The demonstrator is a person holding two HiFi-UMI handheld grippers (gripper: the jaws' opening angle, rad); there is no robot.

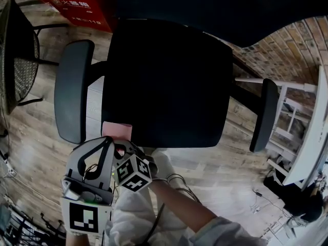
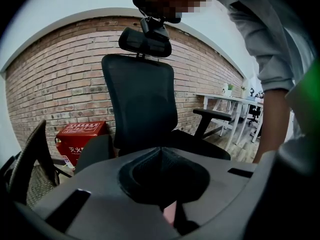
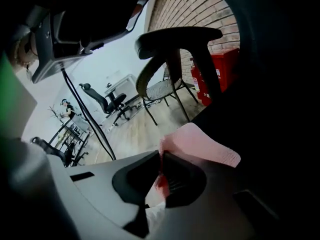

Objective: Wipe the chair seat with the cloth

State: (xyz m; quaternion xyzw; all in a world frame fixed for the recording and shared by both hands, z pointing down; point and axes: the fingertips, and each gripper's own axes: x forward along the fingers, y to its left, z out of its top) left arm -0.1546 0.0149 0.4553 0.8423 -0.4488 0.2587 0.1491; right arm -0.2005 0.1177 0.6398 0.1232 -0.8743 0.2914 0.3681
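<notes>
The black chair seat [image 1: 164,81] fills the middle of the head view. A pink cloth [image 1: 117,130] lies over its front edge. My right gripper [image 1: 123,148], below the cloth with its marker cube, is shut on the cloth. In the right gripper view the cloth [image 3: 200,146] comes out of the closed jaws [image 3: 161,171] and rests against the dark seat [image 3: 260,134]. My left gripper [image 1: 109,140] sits just left of it, tips at the cloth's near edge. Its jaws [image 2: 160,156] are shut, with a pink patch [image 2: 170,215] showing beneath them.
Grey armrests stand on the left [image 1: 72,88] and right [image 1: 264,114] of the seat. The backrest [image 2: 140,99] rises at the far side. A red box [image 1: 77,1] and a mesh chair [image 1: 20,60] are at the far left, and a white desk frame [image 1: 302,132] on the right.
</notes>
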